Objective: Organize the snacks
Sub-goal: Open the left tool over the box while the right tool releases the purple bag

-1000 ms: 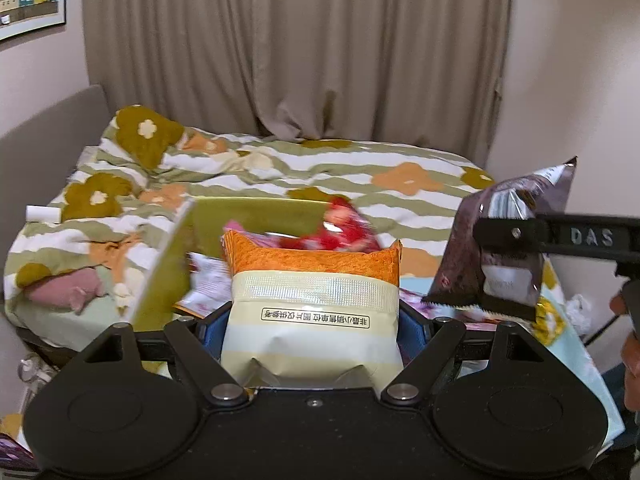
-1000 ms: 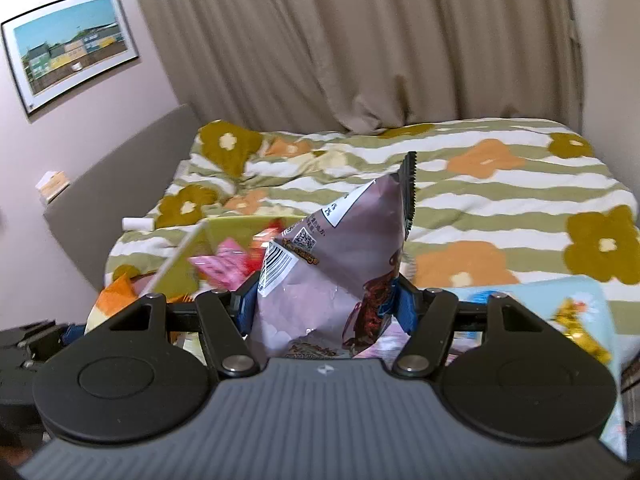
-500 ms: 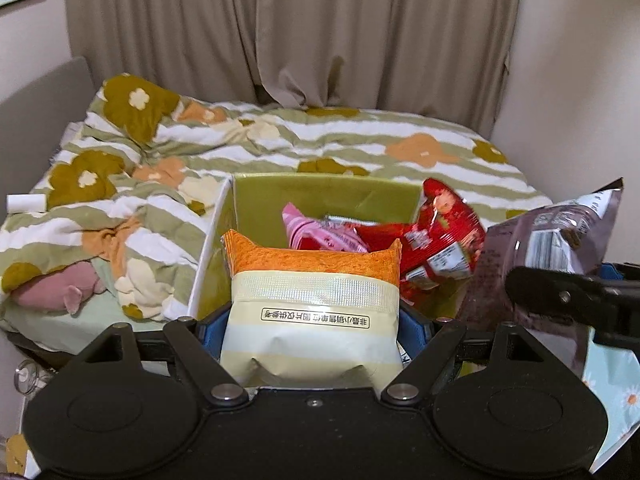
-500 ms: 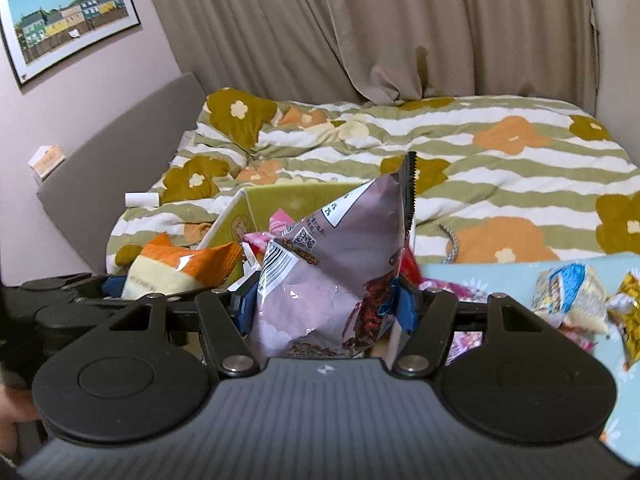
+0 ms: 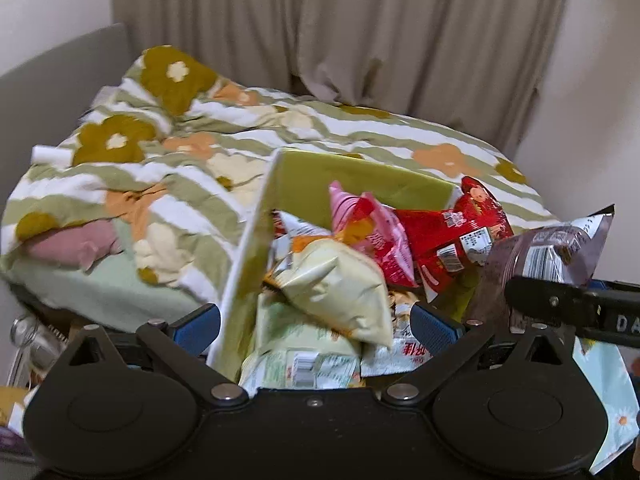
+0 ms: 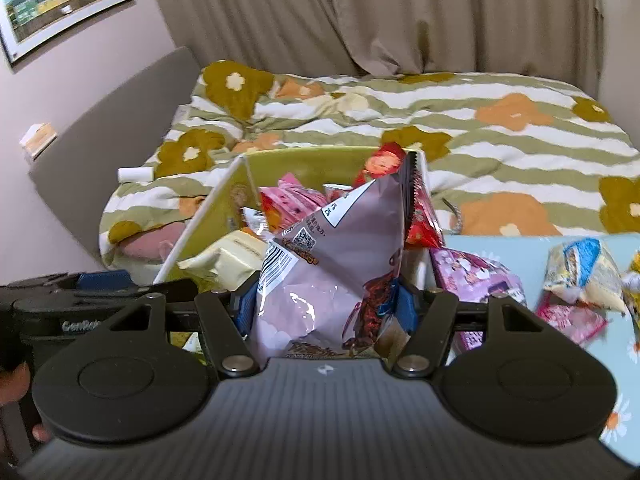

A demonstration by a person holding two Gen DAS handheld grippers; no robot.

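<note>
A green box (image 5: 362, 180) holds several snack bags: a pale yellow bag (image 5: 340, 286), a pink bag (image 5: 372, 236) and a red bag (image 5: 460, 232). My left gripper (image 5: 316, 326) is open just above the box's near edge, with the pale yellow bag lying loose beyond it. My right gripper (image 6: 326, 304) is shut on a mauve snack bag (image 6: 332, 276), held upright over the box's right side (image 6: 316, 160). That bag also shows at the right of the left wrist view (image 5: 556, 252).
The box stands in front of a bed with a flowered green-striped duvet (image 6: 500, 120). A light blue cloth (image 6: 520, 256) to the right carries more snack packets (image 6: 584, 272) and a purple packet (image 6: 480, 280). Curtains and walls lie behind.
My left gripper opened and let go of the pale yellow bag, which dropped into the box. Both grippers moved closer to the box; the right still holds the mauve bag.
</note>
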